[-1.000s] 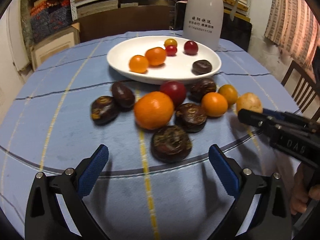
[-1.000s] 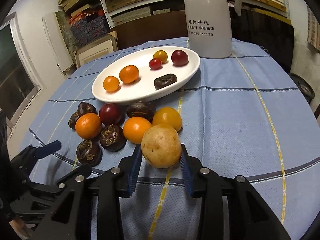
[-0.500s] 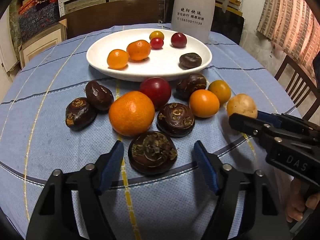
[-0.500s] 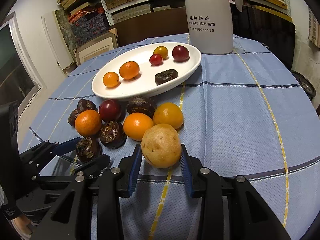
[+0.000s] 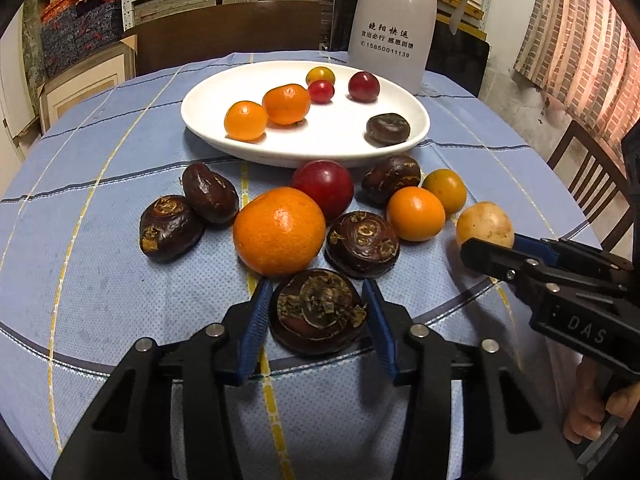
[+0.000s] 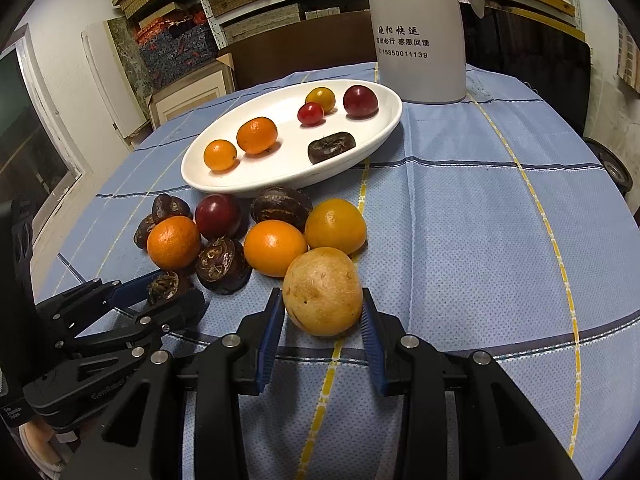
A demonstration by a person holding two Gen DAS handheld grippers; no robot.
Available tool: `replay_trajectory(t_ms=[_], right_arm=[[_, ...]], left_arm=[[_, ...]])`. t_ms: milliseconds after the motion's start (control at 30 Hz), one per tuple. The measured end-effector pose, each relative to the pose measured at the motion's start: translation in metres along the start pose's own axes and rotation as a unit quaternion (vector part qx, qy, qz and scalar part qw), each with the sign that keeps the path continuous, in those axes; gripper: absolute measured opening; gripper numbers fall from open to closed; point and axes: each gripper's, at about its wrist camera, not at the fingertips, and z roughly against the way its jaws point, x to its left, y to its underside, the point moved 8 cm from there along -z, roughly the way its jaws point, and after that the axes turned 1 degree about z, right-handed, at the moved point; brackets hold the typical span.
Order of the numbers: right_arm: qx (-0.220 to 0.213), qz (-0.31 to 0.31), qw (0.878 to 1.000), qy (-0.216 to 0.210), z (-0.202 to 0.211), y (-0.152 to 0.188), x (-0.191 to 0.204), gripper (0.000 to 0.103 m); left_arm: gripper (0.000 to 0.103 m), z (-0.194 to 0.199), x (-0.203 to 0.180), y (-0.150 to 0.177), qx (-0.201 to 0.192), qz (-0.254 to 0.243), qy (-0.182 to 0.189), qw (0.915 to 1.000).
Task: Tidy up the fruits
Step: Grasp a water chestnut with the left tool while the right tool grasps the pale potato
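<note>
A white plate (image 5: 416,140) (image 6: 280,178) holds several small fruits. In front of it on the blue cloth lie oranges, a red plum (image 5: 323,189) and dark water chestnuts. My left gripper (image 5: 316,312) is shut on the nearest dark water chestnut (image 5: 317,312), which rests on the cloth beside the big orange (image 5: 279,230). My right gripper (image 6: 323,312) is shut on a tan round fruit (image 6: 323,291) (image 5: 485,225), also on the cloth, next to a small orange (image 6: 274,247) and a yellow-orange fruit (image 6: 335,225).
A tall white thermos jug (image 5: 390,24) (image 6: 418,32) stands behind the plate. A wooden chair (image 5: 588,176) stands at the right of the table. Shelves and boxes fill the back wall. The table's edge curves close on both sides.
My left gripper moved forward and closed its jaws on the nearest water chestnut. My right gripper stays shut on the tan fruit, barely moved.
</note>
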Motion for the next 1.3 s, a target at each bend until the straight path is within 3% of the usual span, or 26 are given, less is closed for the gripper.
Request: replay_trajectory(t_ms=[1300], right_arm=[[-0.025, -0.007, 1.0, -0.015, 0.018, -0.003, 0.0, 0.038]], left_arm=[[0.046, 0.028, 0.004, 0.007, -0.028, 0.002, 0.004, 0.9996]])
